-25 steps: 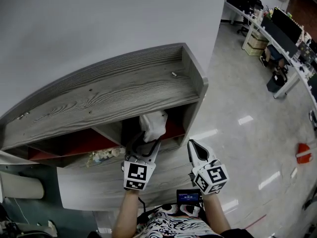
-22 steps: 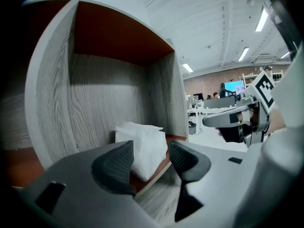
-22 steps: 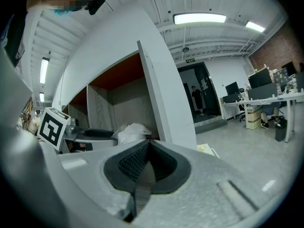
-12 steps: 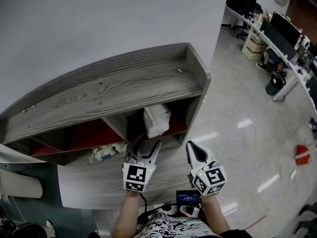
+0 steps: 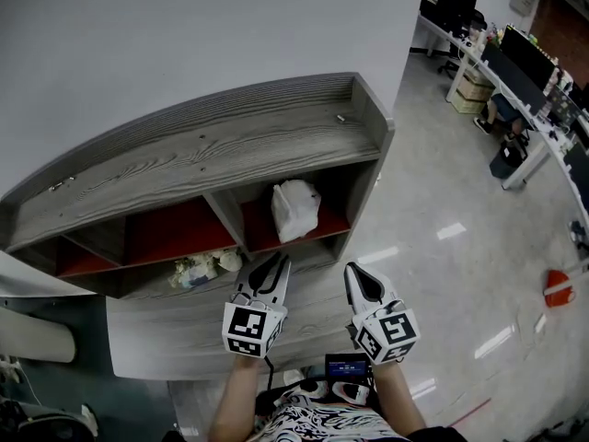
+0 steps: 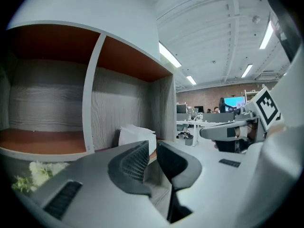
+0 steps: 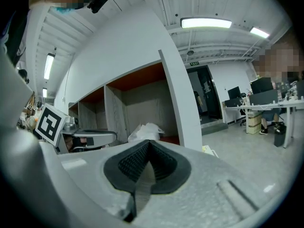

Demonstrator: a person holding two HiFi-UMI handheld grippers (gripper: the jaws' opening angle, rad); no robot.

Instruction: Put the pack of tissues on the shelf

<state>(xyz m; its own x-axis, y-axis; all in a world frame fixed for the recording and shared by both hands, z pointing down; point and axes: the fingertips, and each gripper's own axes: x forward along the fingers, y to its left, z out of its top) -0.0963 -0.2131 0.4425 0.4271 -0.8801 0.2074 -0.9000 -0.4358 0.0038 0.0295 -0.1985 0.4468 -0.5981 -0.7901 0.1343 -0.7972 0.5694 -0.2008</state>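
The white pack of tissues (image 5: 294,208) stands in the right-hand red-floored compartment of the grey wooden shelf (image 5: 230,150). It also shows in the left gripper view (image 6: 135,136) and in the right gripper view (image 7: 145,132). My left gripper (image 5: 275,263) (image 6: 151,158) hangs just in front of and below that compartment, apart from the pack. Its jaws are closing to a narrow gap, with nothing between them. My right gripper (image 5: 355,273) (image 7: 149,160) sits beside it to the right, shut and empty.
A pale bundle like dried flowers (image 5: 198,268) (image 6: 33,172) lies on the ledge below the middle compartment. The shelf backs onto a white wall (image 5: 184,35). Glossy floor (image 5: 442,201) runs off to the right, towards desks with monitors (image 5: 515,58).
My left gripper has drawn back from the compartment and its jaws have narrowed. The tissue pack stays on the shelf, free of the gripper. The right gripper has barely moved.
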